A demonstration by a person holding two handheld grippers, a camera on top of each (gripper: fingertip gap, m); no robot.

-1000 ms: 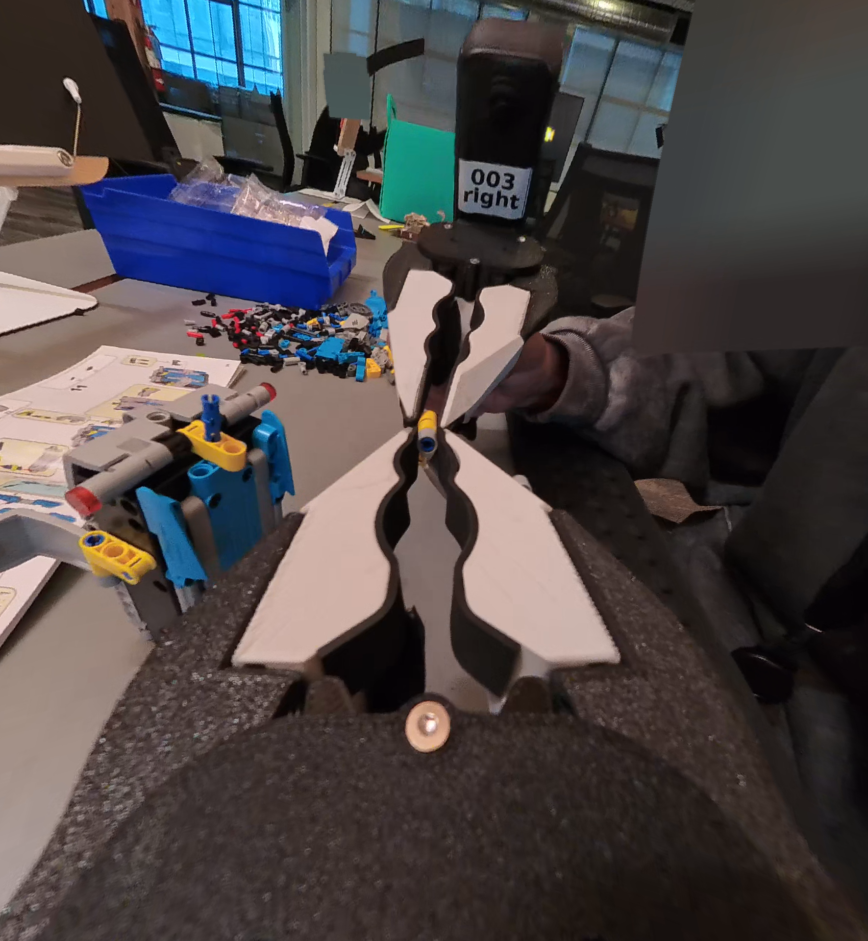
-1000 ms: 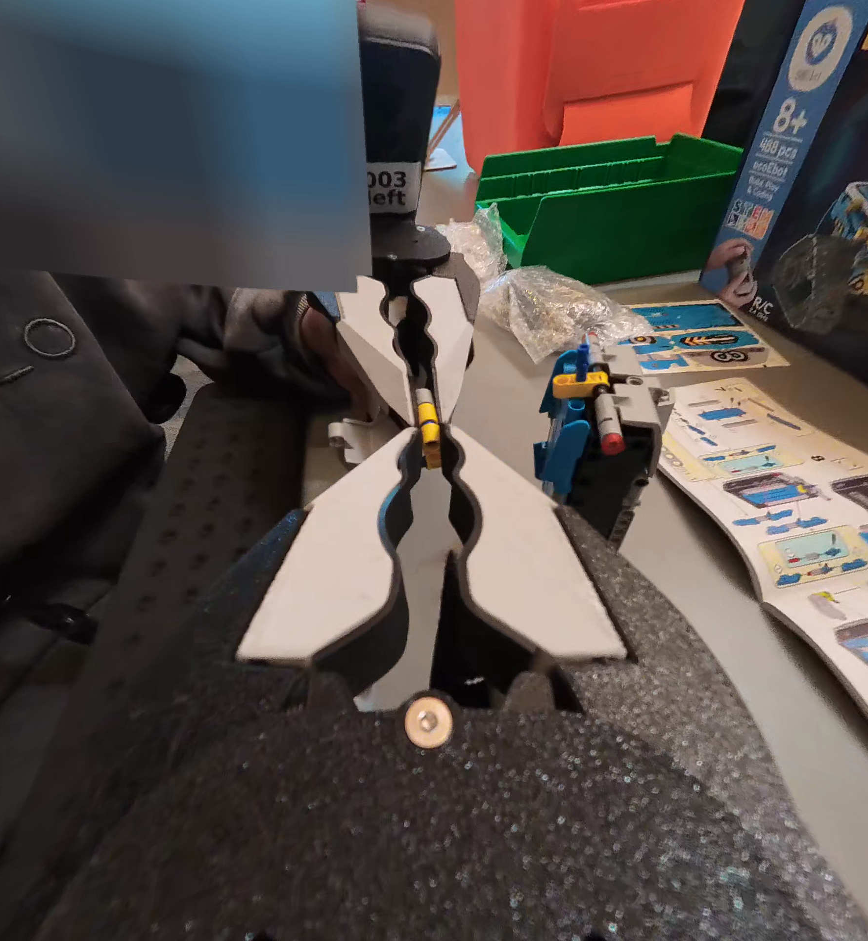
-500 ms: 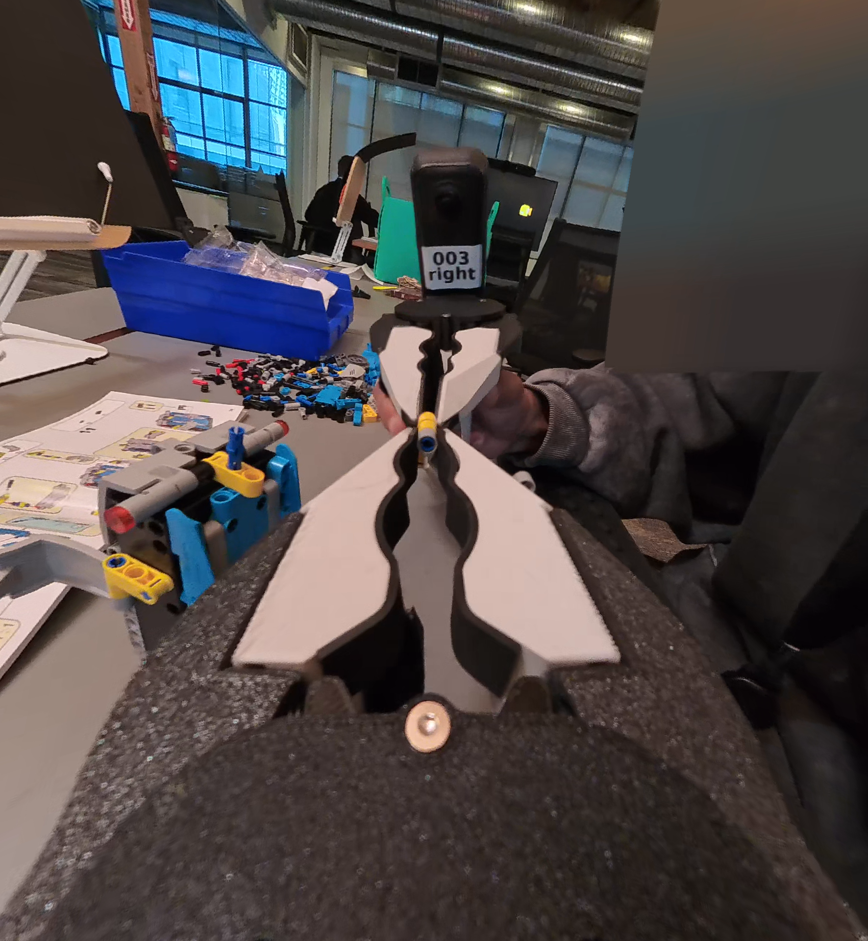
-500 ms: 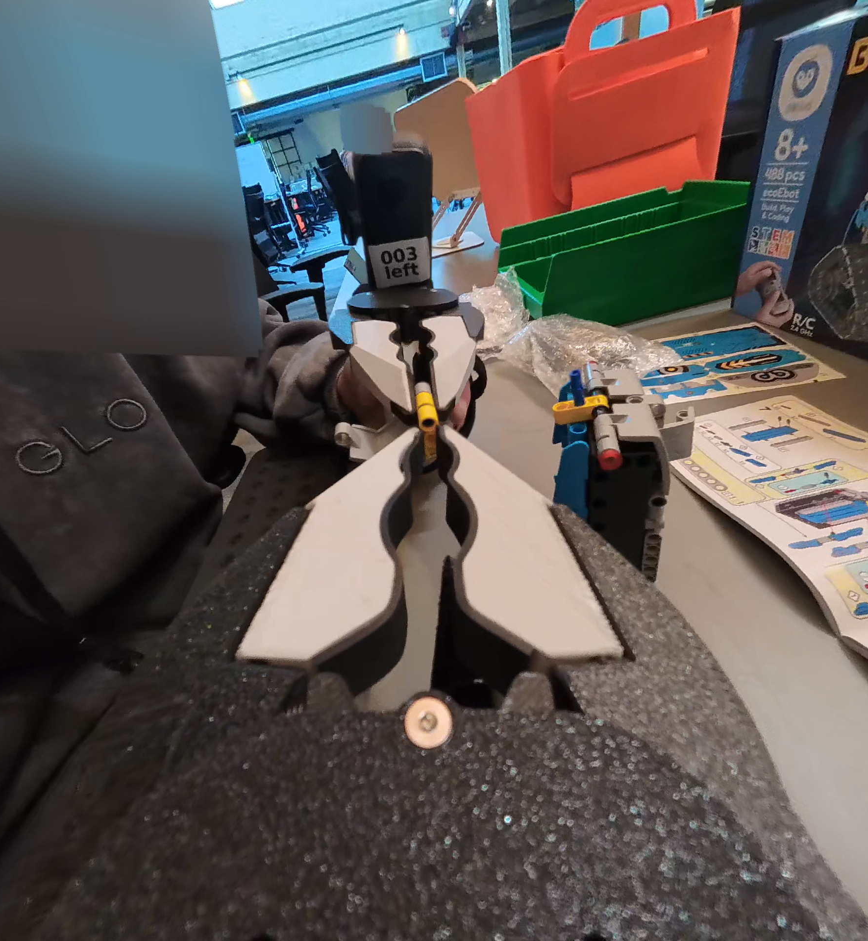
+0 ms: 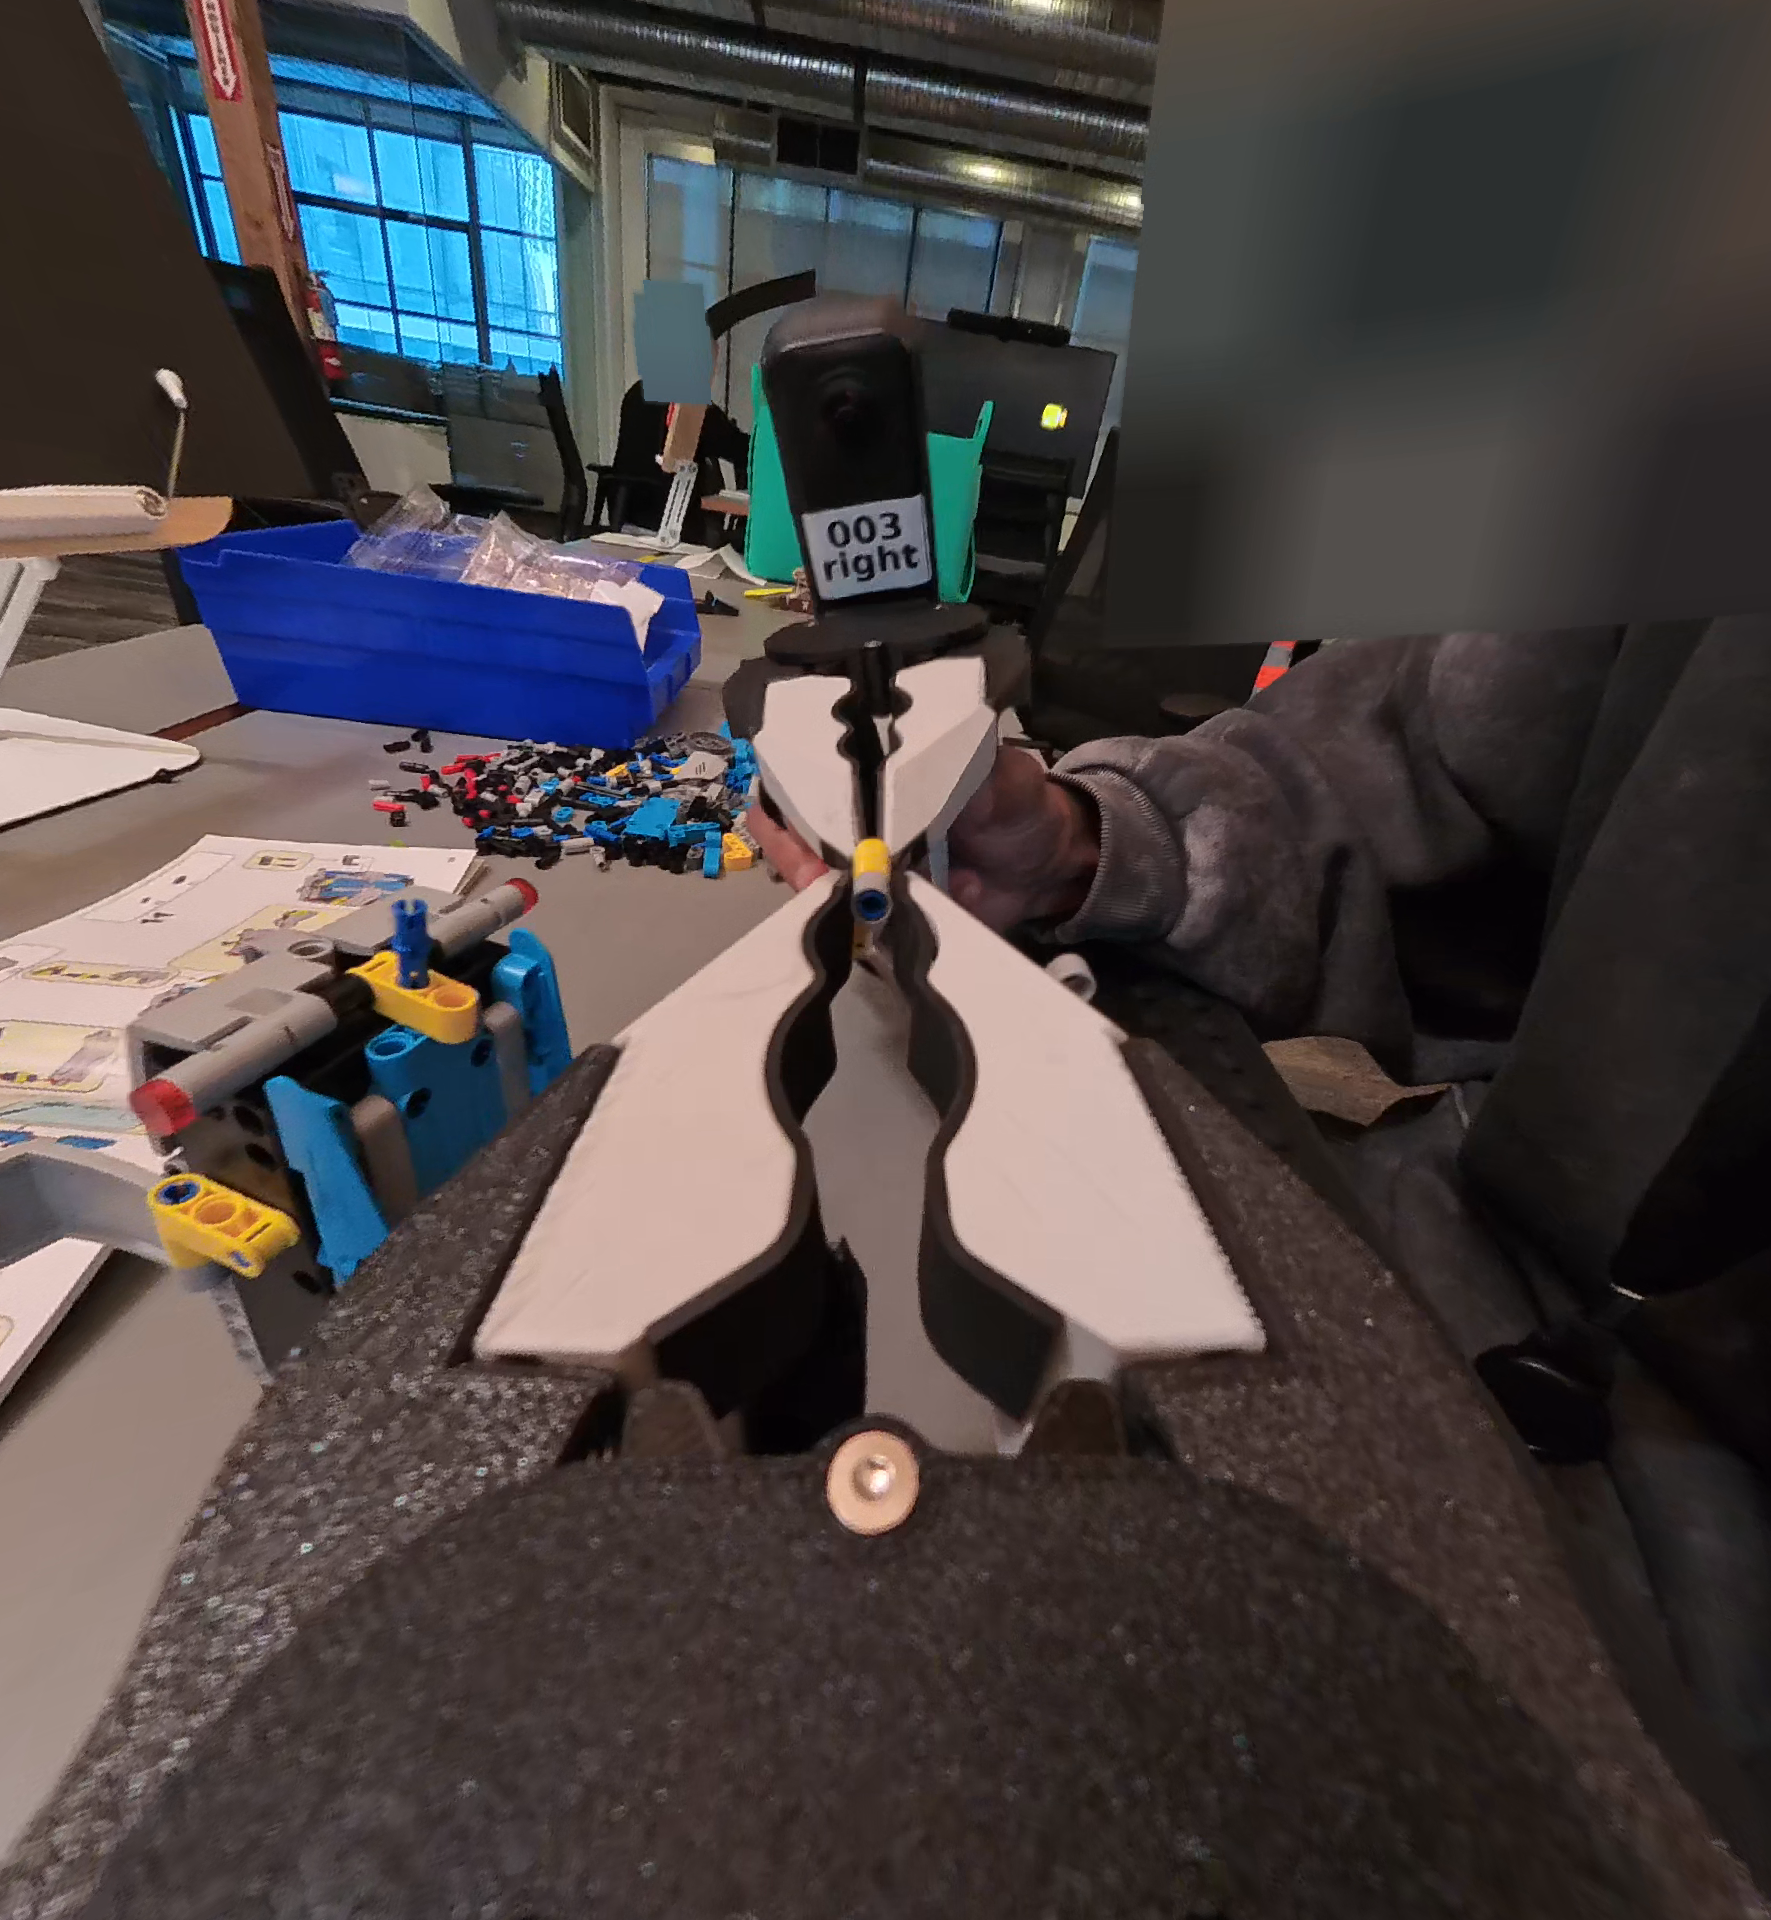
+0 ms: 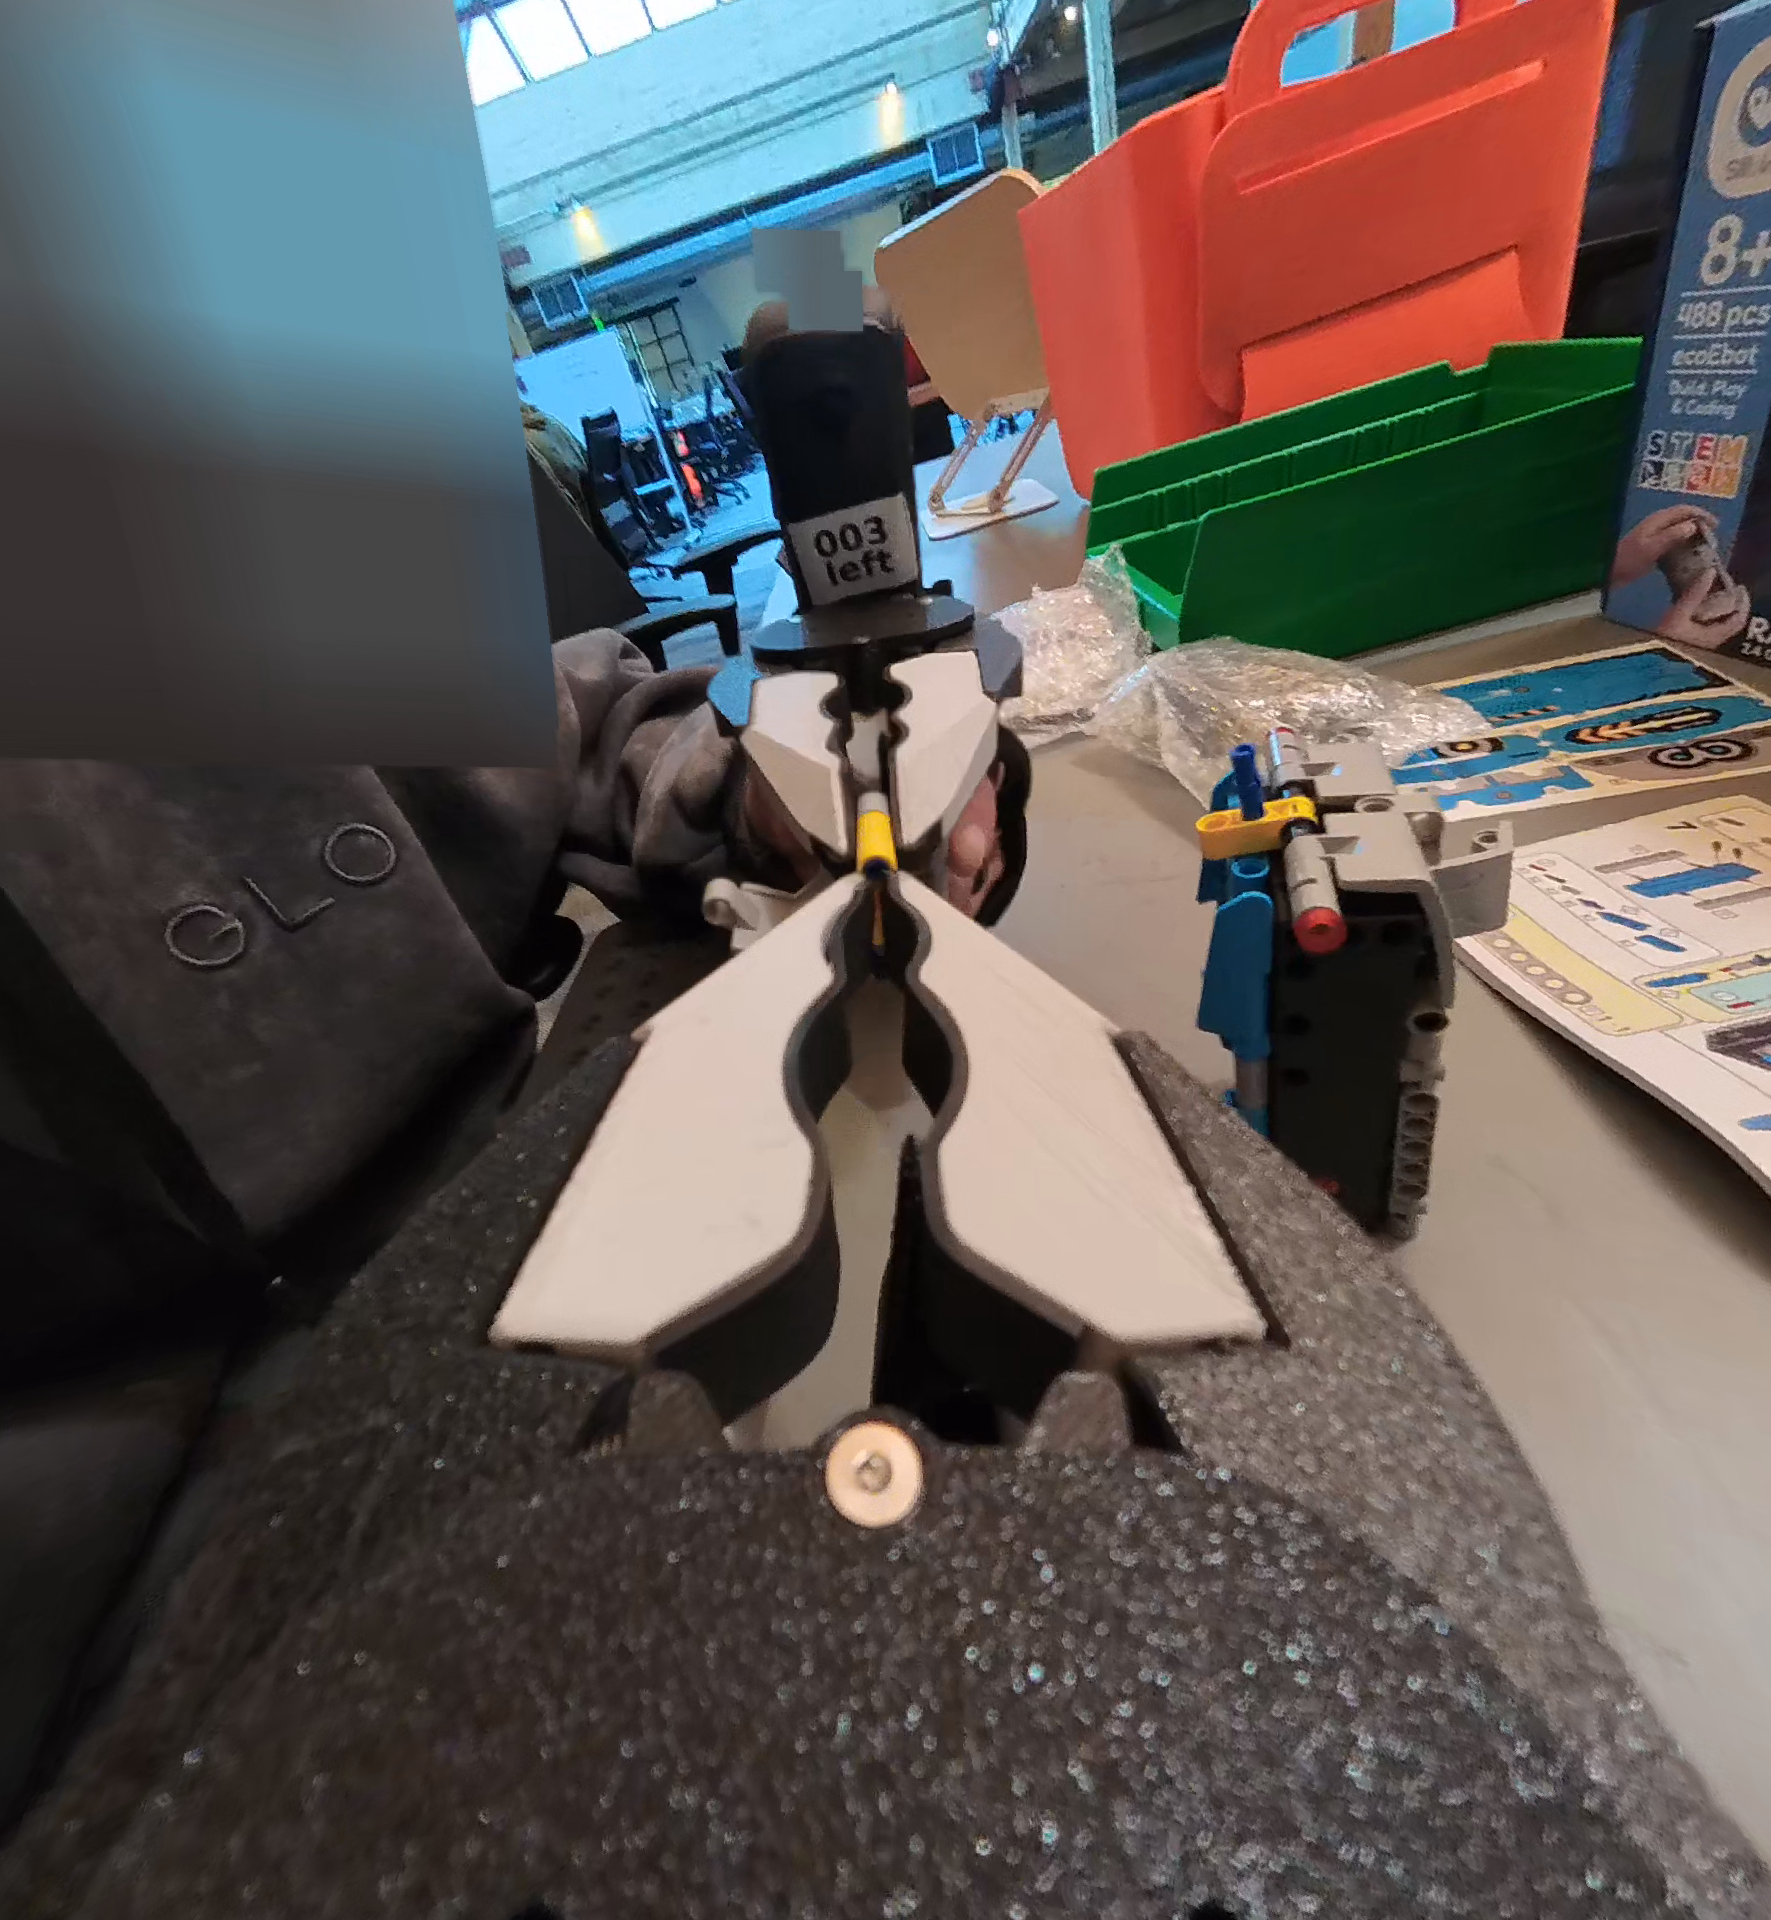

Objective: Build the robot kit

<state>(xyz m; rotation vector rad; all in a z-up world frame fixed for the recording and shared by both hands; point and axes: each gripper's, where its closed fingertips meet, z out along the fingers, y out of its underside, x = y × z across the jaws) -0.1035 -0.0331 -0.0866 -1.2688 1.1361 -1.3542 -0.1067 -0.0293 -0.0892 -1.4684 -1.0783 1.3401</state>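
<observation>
Each camera sits just behind its own gripper and looks forward along the two fingers, low over the grey table point(image 5: 50, 1558). The two views face each other tip to tip at close range, so each shows the other's camera head-on. Both share the half-built brick model point(image 5: 341, 1070) point(image 6: 1338, 997) and the instruction sheets point(image 6: 1681, 997) beside it

The brick model point(image 5: 341, 1081) stands just beside the left gripper point(image 5: 868, 914), blocking its left, while bare grey table point(image 6: 1587, 1403) lies open behind the model.
</observation>
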